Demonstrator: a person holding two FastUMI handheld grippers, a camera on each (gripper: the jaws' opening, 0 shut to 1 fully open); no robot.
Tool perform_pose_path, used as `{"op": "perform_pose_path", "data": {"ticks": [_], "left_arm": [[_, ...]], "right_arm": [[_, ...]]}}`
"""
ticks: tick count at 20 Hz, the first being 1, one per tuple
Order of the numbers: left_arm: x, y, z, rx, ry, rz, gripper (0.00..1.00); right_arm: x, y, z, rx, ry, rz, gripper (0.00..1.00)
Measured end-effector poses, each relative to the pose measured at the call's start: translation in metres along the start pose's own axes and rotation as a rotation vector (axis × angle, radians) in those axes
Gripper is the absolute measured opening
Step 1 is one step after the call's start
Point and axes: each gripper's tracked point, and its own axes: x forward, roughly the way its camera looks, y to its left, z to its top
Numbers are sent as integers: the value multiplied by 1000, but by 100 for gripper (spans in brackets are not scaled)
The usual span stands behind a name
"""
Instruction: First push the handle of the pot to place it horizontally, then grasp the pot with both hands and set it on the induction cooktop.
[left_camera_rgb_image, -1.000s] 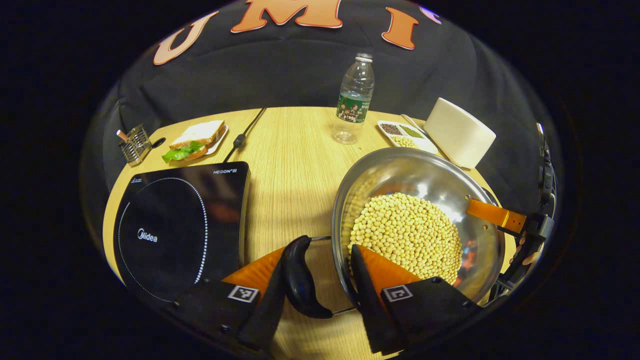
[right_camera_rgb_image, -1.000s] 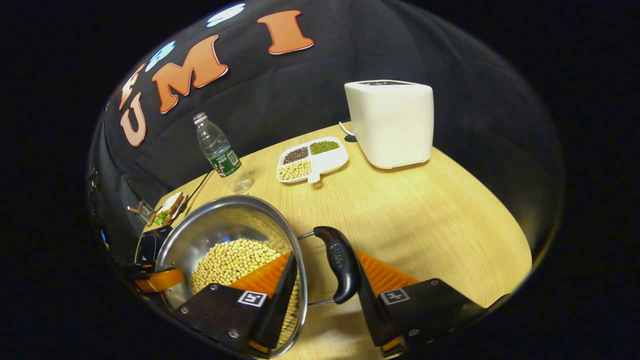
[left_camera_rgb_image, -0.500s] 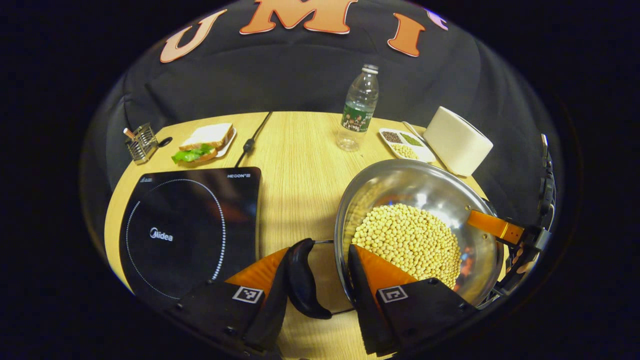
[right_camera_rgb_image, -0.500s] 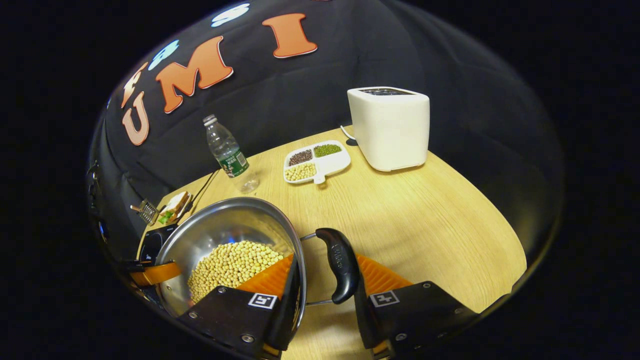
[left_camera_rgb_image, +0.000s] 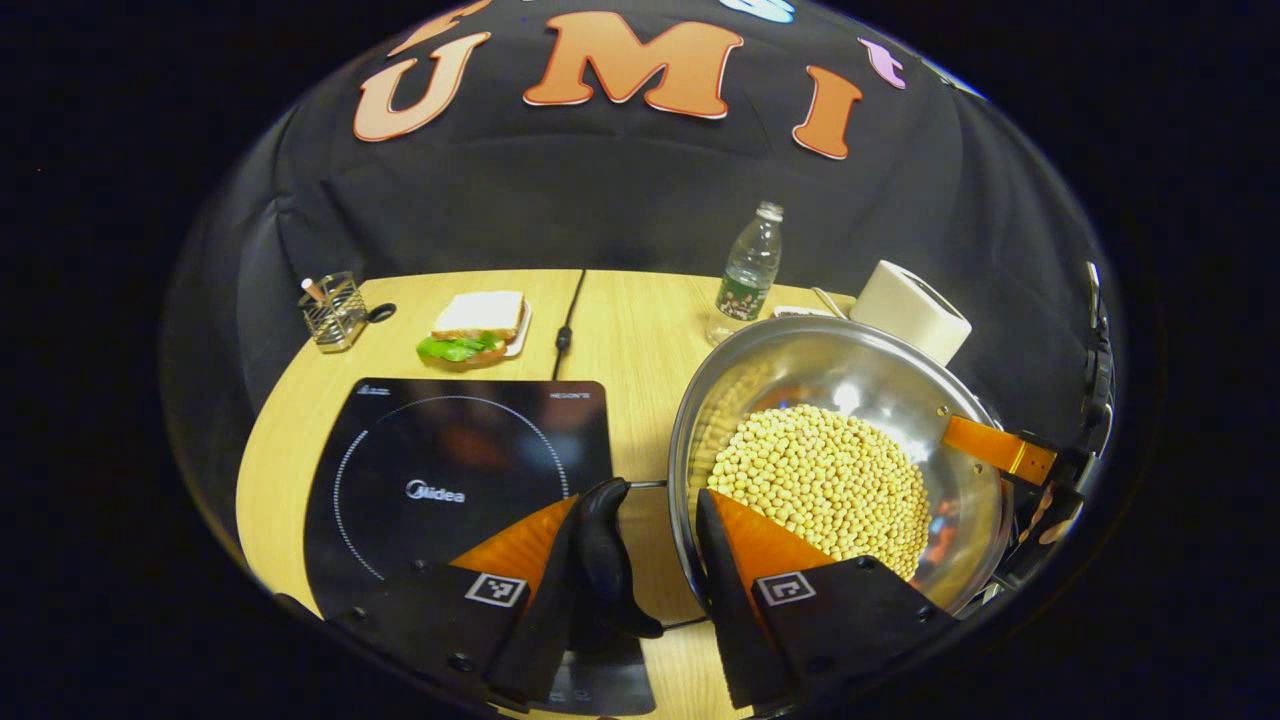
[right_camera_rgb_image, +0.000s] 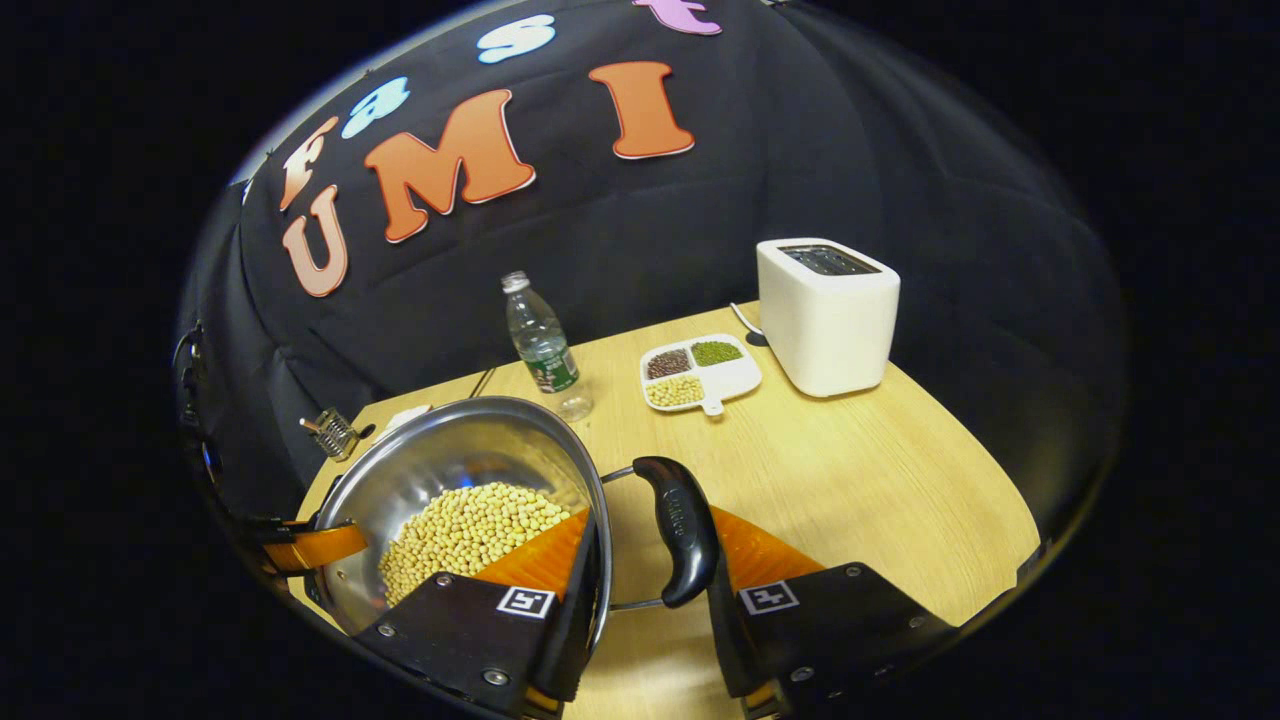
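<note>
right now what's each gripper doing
left gripper: shut on the pot's left handle
right gripper: shut on the pot's right handle

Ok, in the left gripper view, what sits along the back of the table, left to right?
Wire holder → sandwich → black cable → water bottle → white toaster.

Light wooden table (left_camera_rgb_image: 620, 330), grain running front to back. Black induction cooktop (left_camera_rgb_image: 450, 470) flat on near left part, cord (left_camera_rgb_image: 566, 325) trailing off behind it. Far left: wire holder (left_camera_rgb_image: 334, 312), then plate with sandwich (left_camera_rgb_image: 478, 328). Plastic water bottle (right_camera_rgb_image: 540, 345) upright toward back. Beside it white divided dish of beans (right_camera_rgb_image: 698, 367), white toaster (right_camera_rgb_image: 828, 312) just beyond at right. Right half of tabletop bare wood.
</note>
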Motion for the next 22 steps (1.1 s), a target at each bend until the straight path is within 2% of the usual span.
{"op": "perform_pose_path", "data": {"ticks": [5, 11, 15, 22], "left_arm": [[-41, 55, 12, -17, -39, 39, 68], [-69, 122, 15, -14, -75, 90, 67], [-78, 165, 10, -11, -76, 120, 67], [-66, 231, -4, -27, -41, 197, 69]], "right_arm": [[-17, 63, 8, -24, -27, 48, 53], [-29, 130, 1, -26, -39, 81, 53], [-21, 171, -11, -32, -23, 113, 53], [10, 227, -42, -31, 16, 163, 53]]}}
